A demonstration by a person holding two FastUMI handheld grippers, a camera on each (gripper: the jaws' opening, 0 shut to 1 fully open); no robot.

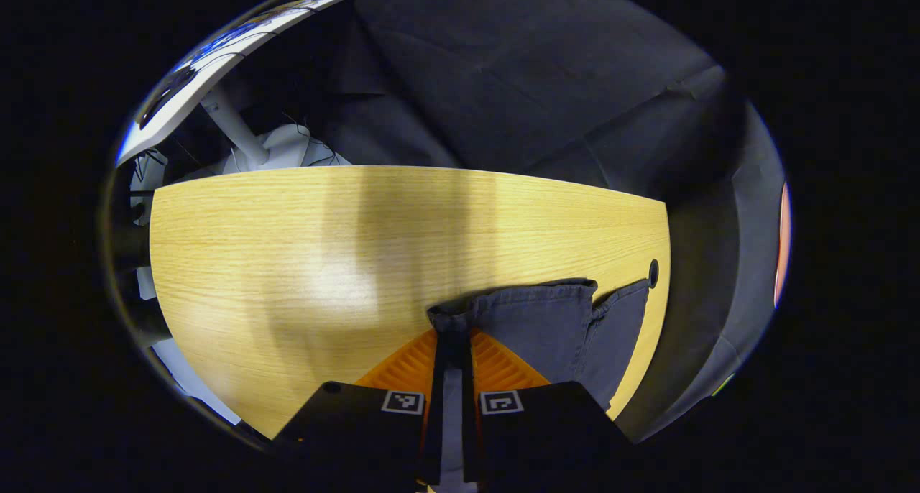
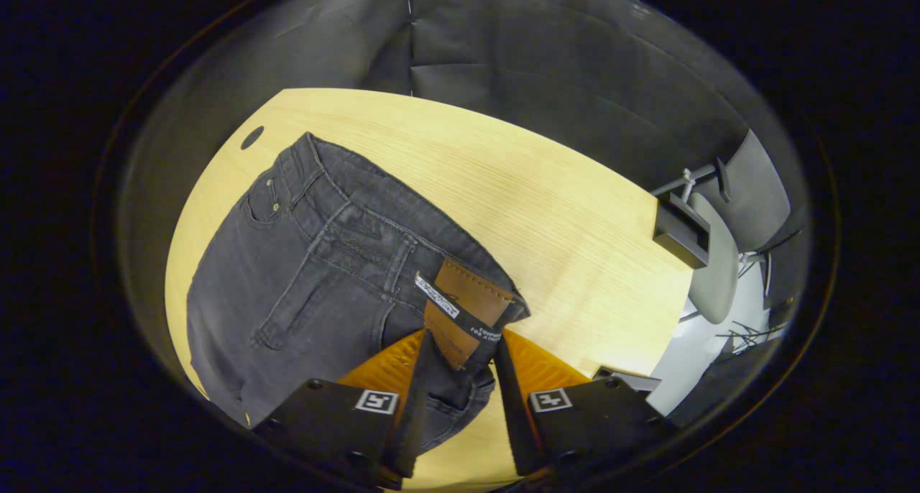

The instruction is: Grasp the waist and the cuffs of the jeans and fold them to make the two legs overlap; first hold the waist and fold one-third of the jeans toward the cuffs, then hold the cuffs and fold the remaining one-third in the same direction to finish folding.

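Note:
Dark grey jeans lie on the wooden table (image 1: 287, 249). In the left gripper view the two cuffs (image 1: 553, 328) lie side by side near the table's right edge. My left gripper (image 1: 454, 335) is shut on the corner of the nearer cuff, with cloth pinched between its fingers. In the right gripper view the waist end of the jeans (image 2: 309, 277) spreads out to the left, back pocket and belt loops up. My right gripper (image 2: 463, 342) holds the waistband corner at the brown leather patch (image 2: 467, 306), both fingers pressing on the thick cloth.
A round cable hole (image 2: 251, 137) sits in the table near the jeans' far waist corner. A grey chair (image 2: 719, 263) and a black clamp (image 2: 679, 231) stand beyond the table's right edge. A white stand (image 1: 237, 126) rises behind the table's far left.

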